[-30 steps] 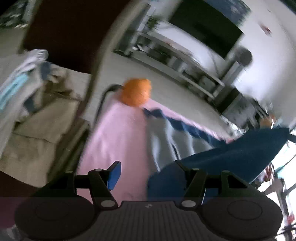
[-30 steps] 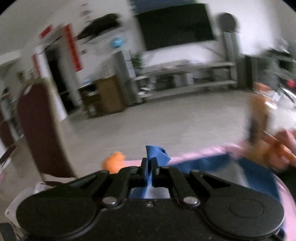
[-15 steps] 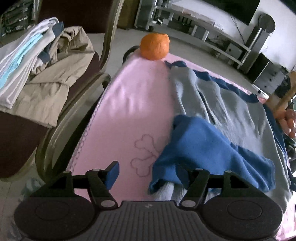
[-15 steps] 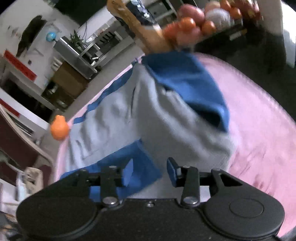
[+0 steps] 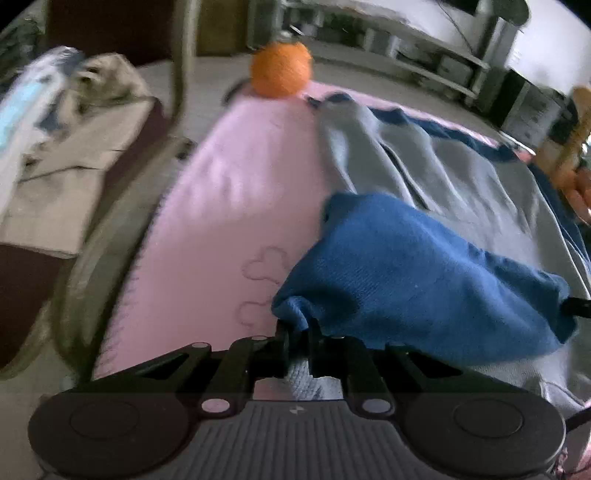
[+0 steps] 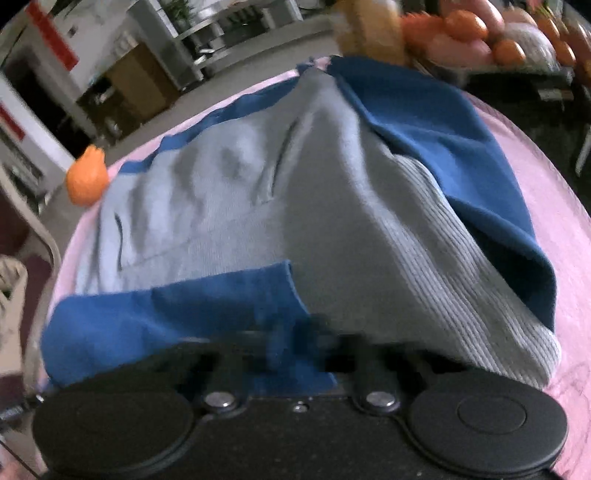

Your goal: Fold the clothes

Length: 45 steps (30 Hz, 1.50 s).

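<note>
on a pink cloth (image 5: 229,206) printed with faint bone outlines lies the garment (image 5: 454,173), a grey knit top with dark blue sleeves and trim, spread flat across the cloth's right-hand part in the left wrist view. its grey body shows lengthwise creases and, in the right wrist view, a ribbed hem (image 6: 476,295) at the near right edge. one blue sleeve (image 5: 413,273) is folded over the grey body near the cameras; the other blue sleeve (image 6: 458,155) lies along the far right side of the garment. left gripper (image 5: 297,332): jaws clenched on the near corner of the folded blue sleeve, with fabric bunched between the fingertips. right gripper (image 6: 306,343): strongly blurred, jaws close together at the blue fabric's edge, though a firm grasp cannot be told. an orange ball-like object (image 5: 280,70) sits at the far end of the cloth, just beside the garment's far corner. beside the cloth on the left stands a chair (image 5: 122,192) carrying a pile of beige and pale clothes (image 5: 70,122). fruit (image 6: 476,33) lies beyond the garment's far end in the right wrist view.
</note>
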{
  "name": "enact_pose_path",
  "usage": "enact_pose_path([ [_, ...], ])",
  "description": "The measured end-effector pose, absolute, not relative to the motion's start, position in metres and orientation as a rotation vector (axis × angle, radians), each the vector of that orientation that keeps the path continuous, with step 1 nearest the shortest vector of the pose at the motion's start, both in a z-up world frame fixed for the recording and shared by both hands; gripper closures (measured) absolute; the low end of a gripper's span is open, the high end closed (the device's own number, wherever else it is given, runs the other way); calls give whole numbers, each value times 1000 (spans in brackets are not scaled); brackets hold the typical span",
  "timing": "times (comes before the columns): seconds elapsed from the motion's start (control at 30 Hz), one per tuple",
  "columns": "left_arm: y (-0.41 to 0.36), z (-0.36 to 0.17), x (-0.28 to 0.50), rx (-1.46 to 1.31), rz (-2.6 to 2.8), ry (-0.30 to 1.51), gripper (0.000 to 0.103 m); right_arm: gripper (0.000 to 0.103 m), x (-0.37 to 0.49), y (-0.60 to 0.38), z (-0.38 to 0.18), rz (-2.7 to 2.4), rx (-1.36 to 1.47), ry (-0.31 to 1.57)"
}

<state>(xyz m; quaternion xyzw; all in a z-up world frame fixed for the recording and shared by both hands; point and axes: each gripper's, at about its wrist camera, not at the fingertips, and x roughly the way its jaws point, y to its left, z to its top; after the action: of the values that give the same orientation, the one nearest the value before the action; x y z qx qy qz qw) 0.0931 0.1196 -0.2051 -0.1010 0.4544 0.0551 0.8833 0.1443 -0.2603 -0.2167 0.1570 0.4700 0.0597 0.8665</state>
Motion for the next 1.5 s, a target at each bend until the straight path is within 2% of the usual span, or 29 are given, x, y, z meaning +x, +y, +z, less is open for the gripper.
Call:
enact_pose_path([
  [0.1,140,-205,83,-339,153,960,92,102,129,-262,-199,164,380,904],
  [0.13,145,-209,82,-366,166,977,89,102,127,-262,-198,170,389,899],
  [0.27,145,-213,86,-333,210,990,84,101,136,-255,-217,134,302,1004],
  [0.3,145,-212,84,-326,220,988,80,101,139,-253,-223,124,277,1028],
  [0.37,143,-209,80,-307,241,976,71,96,138,-256,-223,120,282,1040],
  [0.4,143,-206,75,-297,247,963,65,82,136,-258,-220,122,296,1039],
  [0.43,143,-203,68,-294,245,945,65,68,134,-262,-217,123,316,1031],
  [0.57,143,-186,55,-324,182,860,51,66,119,-291,-199,118,427,932],
  [0.6,142,-183,57,-321,177,841,45,67,116,-299,-197,109,455,911],
  [0.67,138,-180,61,-317,163,808,41,67,112,-319,-193,65,522,863],
  [0.83,112,-177,67,-261,65,768,48,66,101,-371,-193,-94,713,764],
  [0.97,81,-179,68,-123,3,779,49,67,98,-412,-205,-243,820,729],
  [1.1,64,-177,69,-77,-11,835,50,73,111,-441,-212,-263,891,723],
  [1.2,46,-160,76,-90,-43,844,50,73,137,-440,-211,-143,865,763],
  [1.4,-8,-117,104,-18,-55,807,45,70,213,-380,-192,54,585,793],
  [1.5,-27,-112,117,18,-66,787,45,69,246,-364,-206,69,531,827],
])
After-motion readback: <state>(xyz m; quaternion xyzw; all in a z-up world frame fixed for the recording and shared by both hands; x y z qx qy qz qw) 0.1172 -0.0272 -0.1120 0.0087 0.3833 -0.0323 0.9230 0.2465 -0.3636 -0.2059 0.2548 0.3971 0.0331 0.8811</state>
